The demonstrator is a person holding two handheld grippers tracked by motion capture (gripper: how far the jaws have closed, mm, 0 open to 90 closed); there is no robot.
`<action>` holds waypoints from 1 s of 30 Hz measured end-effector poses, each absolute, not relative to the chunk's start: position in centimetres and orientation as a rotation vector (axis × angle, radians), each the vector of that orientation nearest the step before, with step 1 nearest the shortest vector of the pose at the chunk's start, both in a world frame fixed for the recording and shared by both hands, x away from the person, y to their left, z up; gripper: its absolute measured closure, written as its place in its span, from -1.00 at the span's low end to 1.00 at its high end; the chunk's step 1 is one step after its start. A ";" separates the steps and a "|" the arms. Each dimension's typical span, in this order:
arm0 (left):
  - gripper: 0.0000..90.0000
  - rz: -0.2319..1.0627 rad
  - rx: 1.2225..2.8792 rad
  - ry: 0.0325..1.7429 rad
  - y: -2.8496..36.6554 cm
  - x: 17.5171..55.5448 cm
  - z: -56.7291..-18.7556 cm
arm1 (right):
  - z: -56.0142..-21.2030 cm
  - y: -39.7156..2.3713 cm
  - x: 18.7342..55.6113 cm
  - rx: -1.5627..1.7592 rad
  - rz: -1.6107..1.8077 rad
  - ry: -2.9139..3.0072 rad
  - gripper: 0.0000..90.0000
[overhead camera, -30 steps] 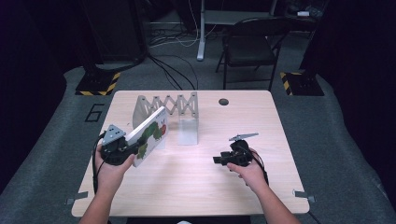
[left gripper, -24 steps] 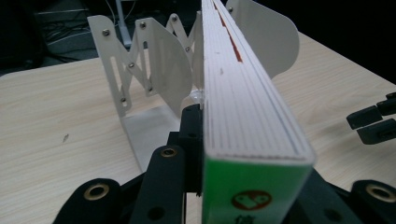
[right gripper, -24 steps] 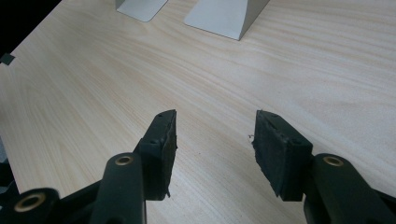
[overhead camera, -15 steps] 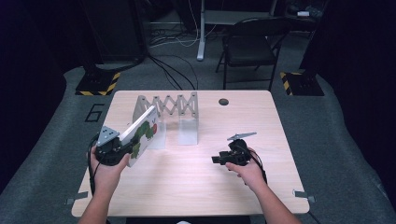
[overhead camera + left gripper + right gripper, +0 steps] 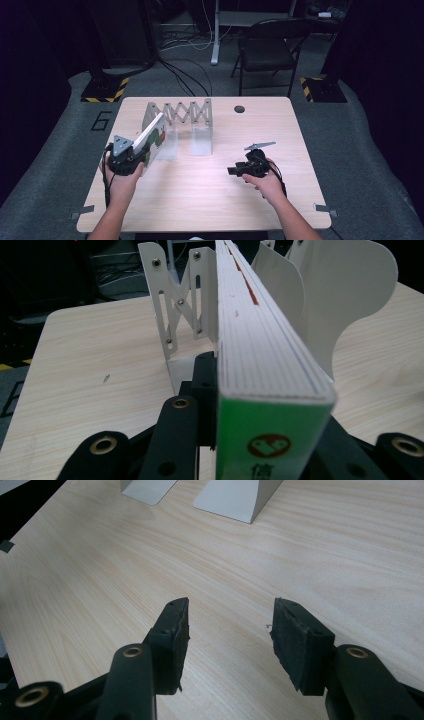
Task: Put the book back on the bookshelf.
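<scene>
My left gripper is shut on a thick white book with a green cover, held on edge at the left of the table. In the left gripper view the book runs away from the jaws of the left gripper toward the white expanding book rack, beside one of its curved dividers. The rack stands at the middle back of the table. My right gripper hovers low over the wood at the right, open, with nothing between its pads.
The rack's flat base plates lie ahead of the right gripper. A round cable hole sits near the table's far edge. A folding chair and floor cables stand beyond the table.
My left gripper has carried the book a little to the left, toward the rack's left end. The right hand has kept still.
</scene>
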State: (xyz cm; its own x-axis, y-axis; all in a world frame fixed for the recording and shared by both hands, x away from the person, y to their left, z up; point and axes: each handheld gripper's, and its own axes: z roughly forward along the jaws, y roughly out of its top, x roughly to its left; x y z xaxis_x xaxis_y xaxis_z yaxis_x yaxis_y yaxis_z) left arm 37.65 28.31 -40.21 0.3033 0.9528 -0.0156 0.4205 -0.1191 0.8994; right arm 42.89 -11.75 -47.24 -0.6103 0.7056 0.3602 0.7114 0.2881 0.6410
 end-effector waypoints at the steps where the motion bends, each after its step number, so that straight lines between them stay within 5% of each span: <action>1: 0.68 0.767 1.700 1.256 28.4 37.8 -40.3 | -47.3 -11.8 42.9 -1.380 -1.256 -2.521 0.09; 30: 0.68 0.780 1.673 1.295 27.6 40.6 -43.0 | -47.3 -12.8 42.0 -1.418 -1.261 -2.510 0.09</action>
State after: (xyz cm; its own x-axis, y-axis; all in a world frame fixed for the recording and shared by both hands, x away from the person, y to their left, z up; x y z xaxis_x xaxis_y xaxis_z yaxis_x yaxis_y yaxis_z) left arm 40.64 27.61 -42.99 0.2661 0.9636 -0.0264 0.4273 -0.0933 0.8993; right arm 42.04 -12.83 -47.34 -0.5936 0.7211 0.3573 0.7170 0.2722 0.6418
